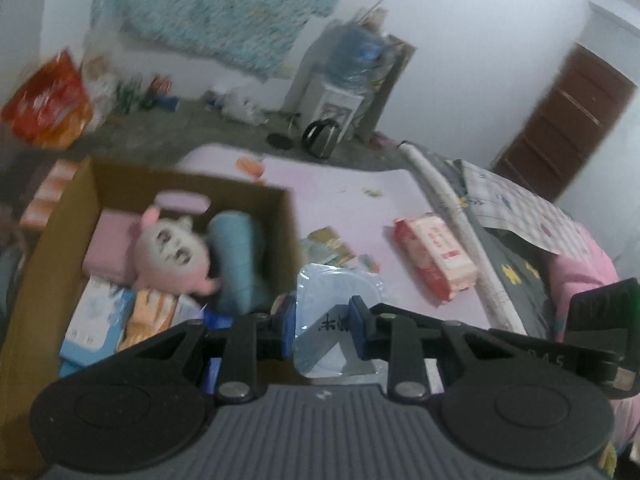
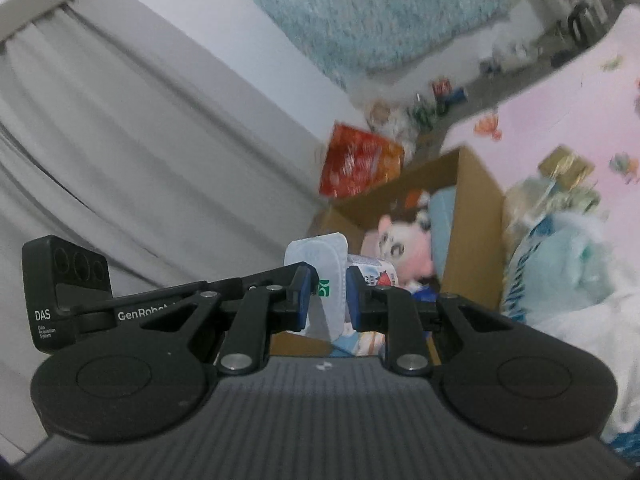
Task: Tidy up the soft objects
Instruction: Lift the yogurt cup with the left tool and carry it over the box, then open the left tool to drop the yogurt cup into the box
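Note:
A cardboard box (image 1: pixel 286 216) stands on the pink bed sheet (image 1: pixel 352 200) at the left. It holds a pink plush doll (image 1: pixel 172 250), a rolled blue towel (image 1: pixel 238 256), a pink pack and several tissue packs (image 1: pixel 96 316). My left gripper (image 1: pixel 322 330) is shut on a clear plastic tissue pack (image 1: pixel 338 320), held beside the box's right wall. My right gripper (image 2: pixel 327 300) is shut on a white tissue pack (image 2: pixel 320 268), held above the box's near edge (image 2: pixel 472 216). The doll (image 2: pixel 400 244) shows in the right wrist view too.
A red-and-white tissue pack (image 1: pixel 434 260) and gold-wrapped packs (image 1: pixel 332 242) lie on the sheet. A rolled white mat (image 1: pixel 452 216) and grey bedding (image 1: pixel 516 264) run along the right. A light blue fluffy item (image 2: pixel 576 256) lies beside the box. A kettle (image 1: pixel 320 136) stands on the floor.

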`<action>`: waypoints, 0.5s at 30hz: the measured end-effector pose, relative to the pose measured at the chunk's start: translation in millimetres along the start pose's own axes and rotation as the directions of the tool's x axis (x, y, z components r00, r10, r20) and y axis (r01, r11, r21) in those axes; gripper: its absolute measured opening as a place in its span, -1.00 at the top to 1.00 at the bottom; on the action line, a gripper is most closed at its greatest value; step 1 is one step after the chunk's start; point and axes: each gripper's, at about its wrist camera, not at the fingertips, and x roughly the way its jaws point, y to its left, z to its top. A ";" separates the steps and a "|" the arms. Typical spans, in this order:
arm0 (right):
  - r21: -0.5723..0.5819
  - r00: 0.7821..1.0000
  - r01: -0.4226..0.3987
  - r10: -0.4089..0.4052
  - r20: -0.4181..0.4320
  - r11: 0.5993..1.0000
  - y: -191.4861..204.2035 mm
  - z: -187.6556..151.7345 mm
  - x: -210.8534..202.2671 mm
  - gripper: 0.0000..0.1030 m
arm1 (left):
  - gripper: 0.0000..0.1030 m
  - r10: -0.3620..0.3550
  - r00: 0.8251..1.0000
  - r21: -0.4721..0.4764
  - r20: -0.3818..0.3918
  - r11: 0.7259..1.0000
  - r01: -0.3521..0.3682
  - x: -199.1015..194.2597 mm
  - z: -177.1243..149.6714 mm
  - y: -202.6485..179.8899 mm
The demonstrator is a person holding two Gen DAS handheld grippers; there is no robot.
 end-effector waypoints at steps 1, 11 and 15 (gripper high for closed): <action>0.000 1.000 0.014 -0.014 -0.017 1.000 1.1 -2.0 6.9 0.62 | 0.45 -0.006 1.000 -0.027 -0.014 1.000 0.006 5.1 -2.4 10.0; 0.026 0.968 0.174 -0.166 -0.190 0.984 -17.6 -21.5 54.0 0.62 | 0.46 -0.084 0.983 -0.203 -0.163 0.978 0.050 53.1 -27.4 77.5; 0.018 0.948 0.213 -0.202 -0.247 0.977 -26.2 -23.2 67.7 0.58 | 0.46 -0.113 0.971 -0.259 -0.210 0.964 0.056 69.2 -34.2 91.4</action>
